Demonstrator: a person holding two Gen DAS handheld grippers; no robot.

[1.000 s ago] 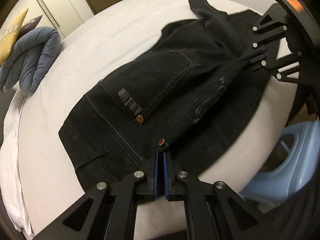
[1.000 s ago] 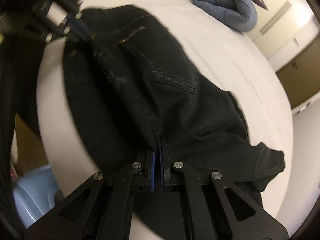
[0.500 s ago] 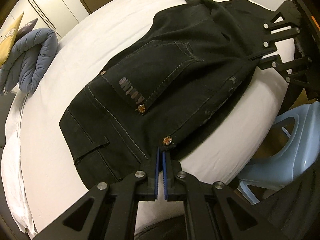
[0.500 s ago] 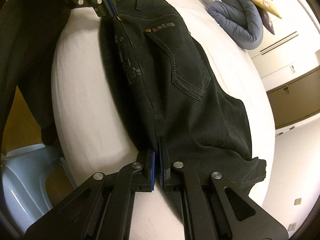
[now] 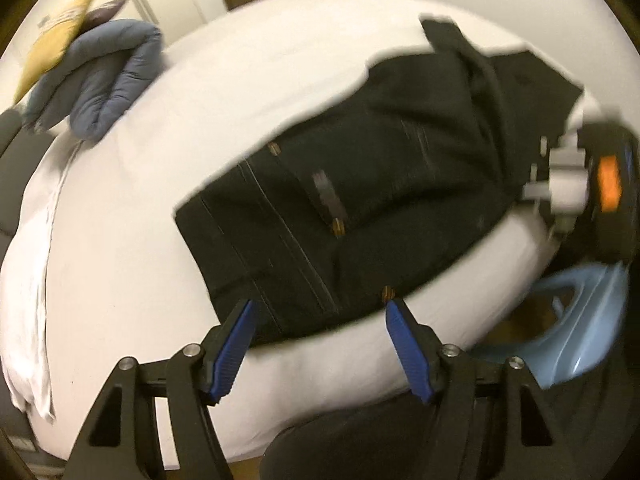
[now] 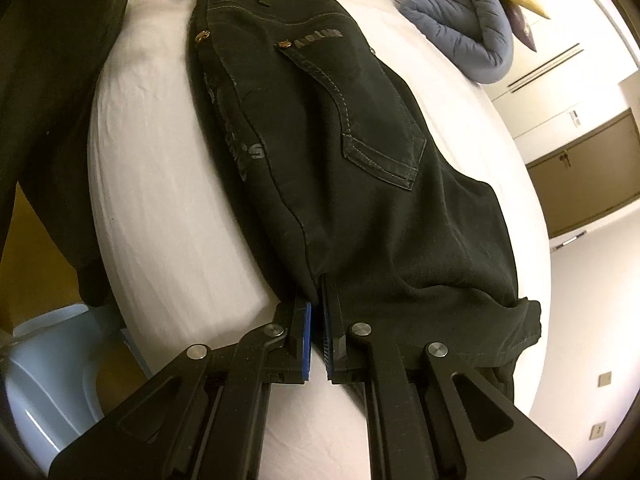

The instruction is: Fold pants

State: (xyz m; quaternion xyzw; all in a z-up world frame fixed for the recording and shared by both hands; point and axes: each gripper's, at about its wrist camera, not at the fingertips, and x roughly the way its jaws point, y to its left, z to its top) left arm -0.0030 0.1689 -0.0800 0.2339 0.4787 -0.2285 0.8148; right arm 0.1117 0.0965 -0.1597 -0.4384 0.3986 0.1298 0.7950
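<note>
Black jeans (image 5: 360, 184) lie folded lengthwise on a white bed (image 5: 120, 240), back pocket up, waistband toward the left gripper. They also show in the right wrist view (image 6: 340, 140). My left gripper (image 5: 320, 336) is open, its blue pads apart and just off the waistband edge, holding nothing. My right gripper (image 6: 316, 328) is nearly shut, a narrow gap between its pads, at the near edge of the thigh; the cloth edge sits at its tips. The right gripper's body (image 5: 592, 184) shows blurred at the right of the left wrist view.
A rolled grey-blue duvet (image 5: 100, 84) with a yellow pillow (image 5: 60, 36) lies at the far side of the bed. A light blue plastic stool (image 5: 560, 332) stands beside the bed's near edge; it also shows in the right wrist view (image 6: 48, 380). Wardrobe doors stand behind.
My left gripper has opened and let go of the waistband, drawing back a little. The jeans have settled flat on the bed. My right gripper's jaws have parted slightly.
</note>
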